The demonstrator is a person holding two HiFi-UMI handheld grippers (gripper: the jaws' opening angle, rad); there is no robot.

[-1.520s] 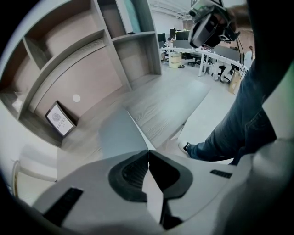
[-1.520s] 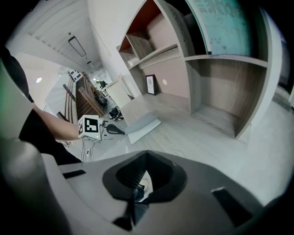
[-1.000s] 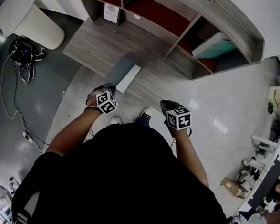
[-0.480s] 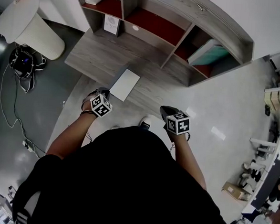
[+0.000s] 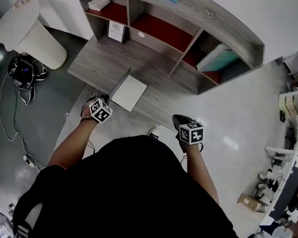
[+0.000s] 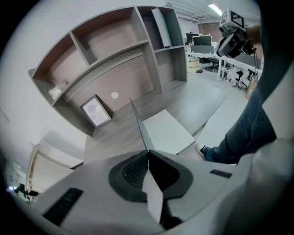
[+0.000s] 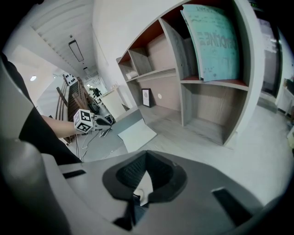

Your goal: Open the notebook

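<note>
The notebook lies on a low grey wooden platform (image 5: 99, 61) in front of the shelf unit. Its grey cover (image 5: 120, 85) stands upright, and the white page (image 5: 129, 93) beside it lies bare. My left gripper (image 5: 103, 99) is shut on the cover's near edge. In the left gripper view the cover (image 6: 139, 126) runs edge-on up from the closed jaws of the left gripper (image 6: 148, 153), with the white page (image 6: 166, 133) to its right. My right gripper (image 5: 181, 121) hangs apart at the right, shut with nothing in it. The right gripper view shows the notebook (image 7: 136, 133) and the left gripper (image 7: 102, 122) far off.
A curved shelf unit (image 5: 193, 27) rises behind the platform, with a teal board (image 5: 223, 57) leaning in one bay and a framed picture (image 5: 116, 31) in another. A white round table (image 5: 24, 23) and cables (image 5: 21, 66) are at the left. My shoe (image 5: 153, 132) is below.
The left gripper has moved left and toward me with the cover in it. The cover has swung up from lying low over the notebook to standing upright, baring the white page. The right gripper has stayed put.
</note>
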